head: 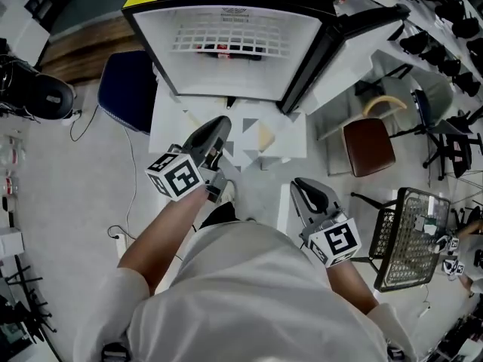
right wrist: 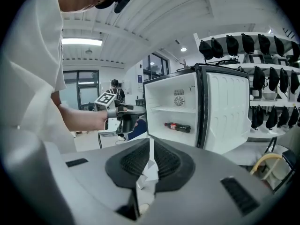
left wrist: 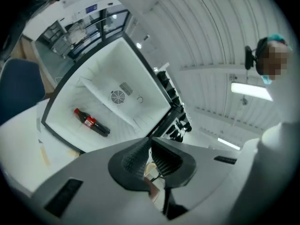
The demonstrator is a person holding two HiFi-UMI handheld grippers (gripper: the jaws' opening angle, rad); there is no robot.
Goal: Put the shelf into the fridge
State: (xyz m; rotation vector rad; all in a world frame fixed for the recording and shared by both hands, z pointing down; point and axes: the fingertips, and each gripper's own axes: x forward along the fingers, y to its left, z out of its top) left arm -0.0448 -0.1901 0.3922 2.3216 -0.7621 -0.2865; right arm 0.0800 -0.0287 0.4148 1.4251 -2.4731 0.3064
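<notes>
Pale workshop floor [head: 90, 202] all round, some white sheets [head: 260, 138] scattered just in front of the open fridge [head: 189, 81], and its door [head: 355, 59] swung out to the right. Far as I can tell the shelf [head: 230, 40] is already inside: from the head view it's a white wire grid sitting across the upper part of the cavity, with the red-capped bottle [right wrist: 177, 126] lying on the fridge floor underneath. Left tongs [head: 223, 123] are held out level in front of the opening, pressed together with nothing between them. Right tongs [head: 302, 183] sit lower and closer to the body, also together and empty. So my read is the placing bit is basically done and what's left is making sure it's seated. If it were me, I'd check both side edges are on the same pair of ledges so the grid sits flat, not tipped. Can't actually see the ledges from any view, so that's worth a look. Then nudge the front edge straight back with the closed tongs, gently and in the middle so it doesn't skew. Keep well above the bottle and clear of the door while doing it.
</notes>
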